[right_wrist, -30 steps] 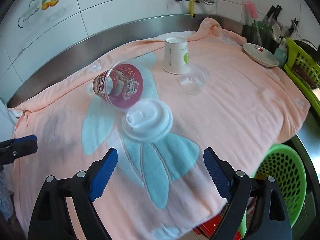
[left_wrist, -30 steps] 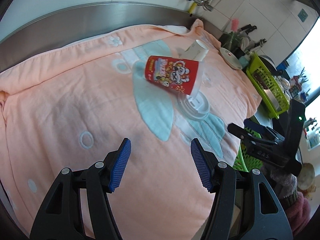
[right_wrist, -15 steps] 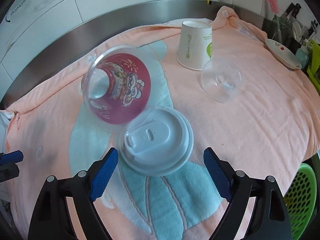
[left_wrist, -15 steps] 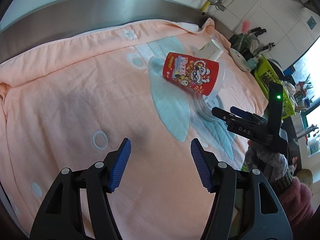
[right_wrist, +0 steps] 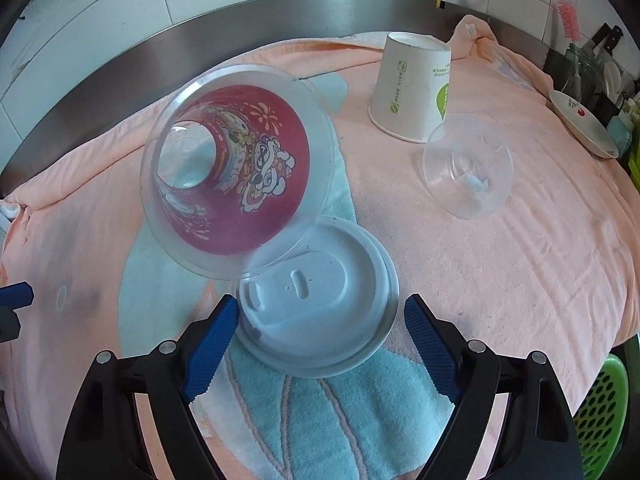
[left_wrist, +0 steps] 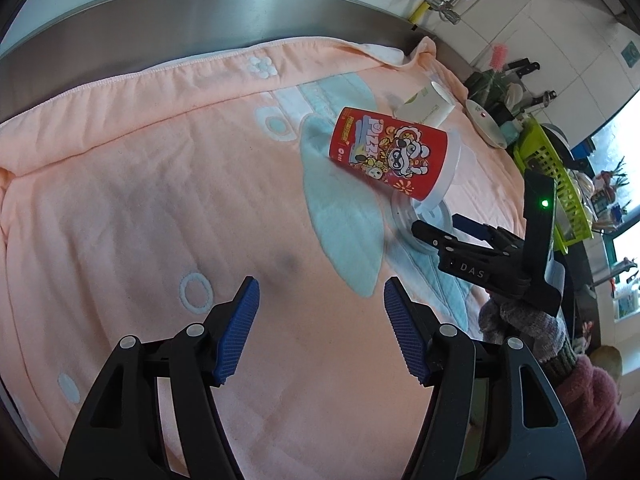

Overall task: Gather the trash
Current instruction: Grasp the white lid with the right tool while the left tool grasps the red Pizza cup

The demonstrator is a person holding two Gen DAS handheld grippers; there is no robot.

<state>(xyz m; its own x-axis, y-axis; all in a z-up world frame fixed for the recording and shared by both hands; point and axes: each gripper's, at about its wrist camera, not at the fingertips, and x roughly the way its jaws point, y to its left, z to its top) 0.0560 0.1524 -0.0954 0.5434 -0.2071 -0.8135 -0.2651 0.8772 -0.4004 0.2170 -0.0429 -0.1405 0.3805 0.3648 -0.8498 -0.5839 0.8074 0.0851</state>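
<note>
Trash lies uncollected on the pink towel (right_wrist: 520, 280) over the surface: one red cup (right_wrist: 240, 184) on its side at centre left of the right view, one white lid (right_wrist: 316, 312) just below it, one paper cup (right_wrist: 412, 88) upside down at upper right, and one clear dome lid (right_wrist: 468, 176) beside that. The right claw (right_wrist: 320, 340) is spread and closing around the white lid without pinching it yet. The left claw (left_wrist: 320, 328), spread and opening, hovers empty over bare towel, so all four pieces are left.
</note>
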